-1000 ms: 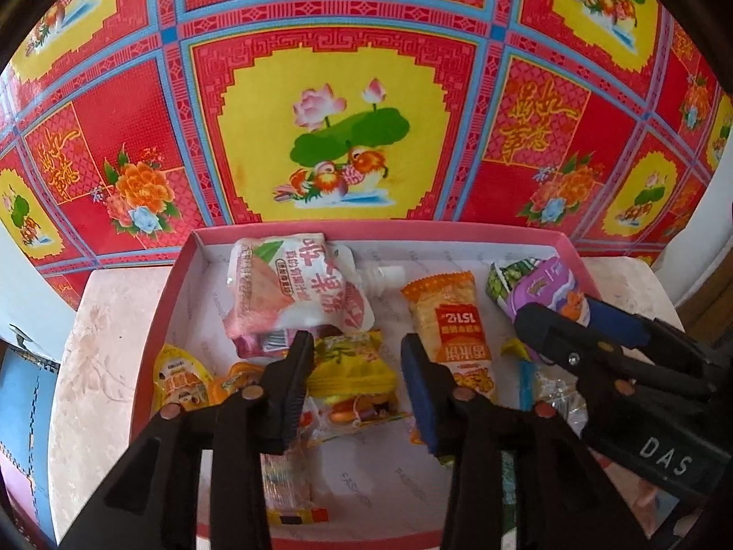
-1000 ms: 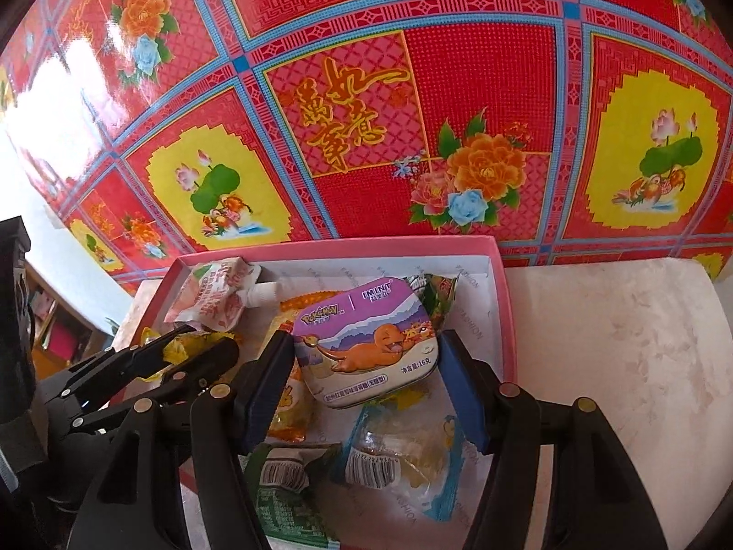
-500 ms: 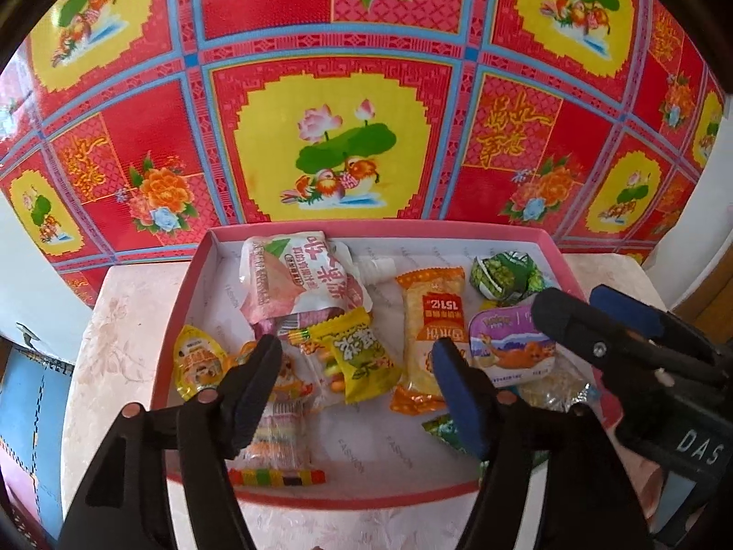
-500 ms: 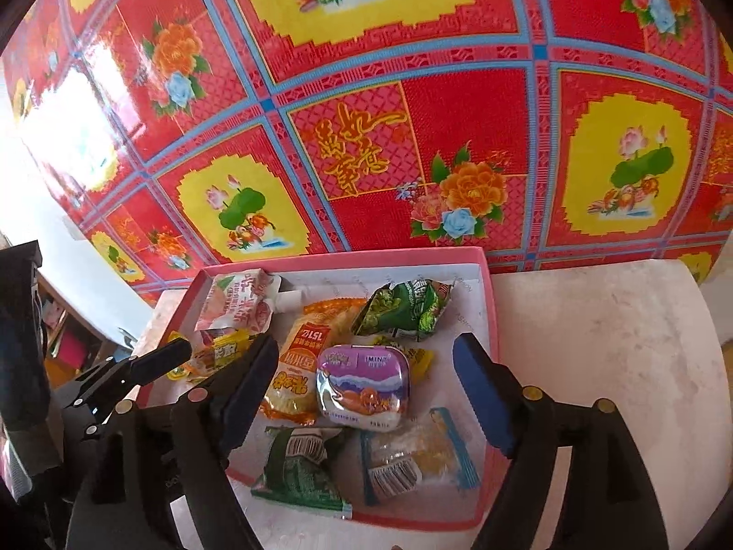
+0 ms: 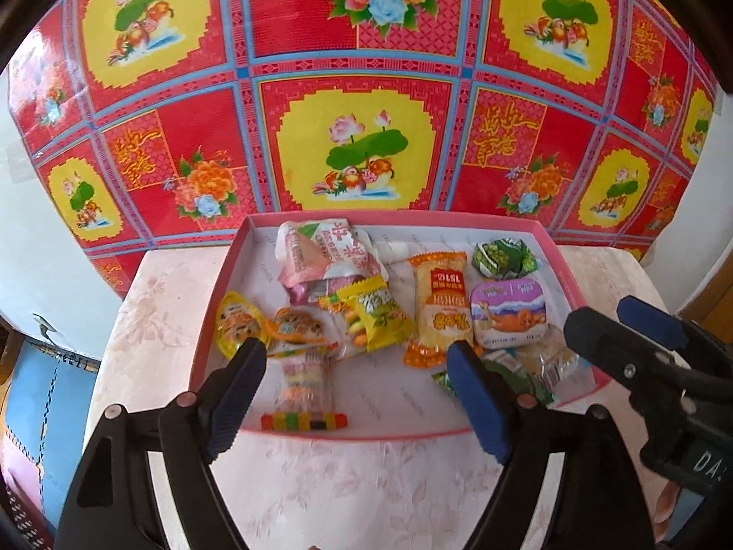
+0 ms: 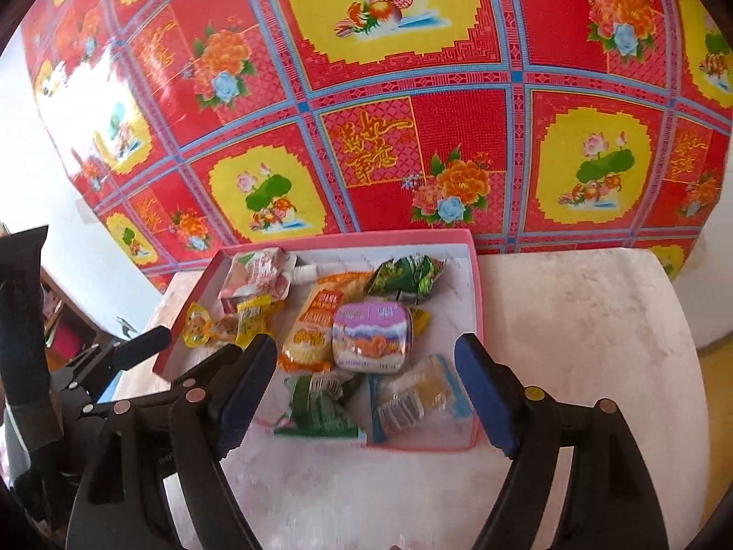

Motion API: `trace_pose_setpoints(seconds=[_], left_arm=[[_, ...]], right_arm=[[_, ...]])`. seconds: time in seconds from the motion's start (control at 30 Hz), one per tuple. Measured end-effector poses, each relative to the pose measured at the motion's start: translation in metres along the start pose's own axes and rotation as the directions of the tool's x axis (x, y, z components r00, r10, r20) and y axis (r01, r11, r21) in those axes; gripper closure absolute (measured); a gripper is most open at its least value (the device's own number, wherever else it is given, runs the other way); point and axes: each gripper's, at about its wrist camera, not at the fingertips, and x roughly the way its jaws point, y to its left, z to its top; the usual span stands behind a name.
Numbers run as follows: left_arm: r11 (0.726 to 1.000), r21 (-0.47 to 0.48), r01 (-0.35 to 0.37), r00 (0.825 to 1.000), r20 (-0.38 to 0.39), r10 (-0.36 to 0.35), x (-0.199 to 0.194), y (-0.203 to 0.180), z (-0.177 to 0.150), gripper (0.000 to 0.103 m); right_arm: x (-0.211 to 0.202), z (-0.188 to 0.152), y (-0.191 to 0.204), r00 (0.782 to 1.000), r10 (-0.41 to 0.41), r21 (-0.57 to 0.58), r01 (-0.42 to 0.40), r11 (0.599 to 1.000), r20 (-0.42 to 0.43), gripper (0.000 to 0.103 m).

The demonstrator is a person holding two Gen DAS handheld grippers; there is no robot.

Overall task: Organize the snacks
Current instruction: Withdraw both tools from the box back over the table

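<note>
A shallow pink tray holds several snacks. Among them are a yellow packet, an orange cracker pack, a white-pink pouch and a purple tin. My left gripper hovers over the tray's near edge, its jaws opening with nothing gripped. In the right wrist view the purple tin lies flat in the tray, beyond my right gripper. That gripper is open and holds nothing. A green packet and a clear packet lie under it.
The tray sits on a pale pink marbled tabletop, with bare surface to its right. A red and yellow patterned cloth covers the wall behind. The right gripper juts in beside the tray's right rim. A blue object lies low at the left.
Both grippers pulled back and up from the tray while their jaws spread. The left one let go of the yellow packet, the right one of the purple tin, and both now lie in the tray.
</note>
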Motion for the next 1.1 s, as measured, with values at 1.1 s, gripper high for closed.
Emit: trace_pose_setpoints(seconds=[1.1], left_arm=[[1.0,-0.012,-0.018,0.994,-0.109,0.017,-0.002,0.007,-0.047,0.019]], right_arm=[[0.005,-0.053,0.003,0.987,-0.112,-0.009,0.112,0.994,-0.117,0.021]])
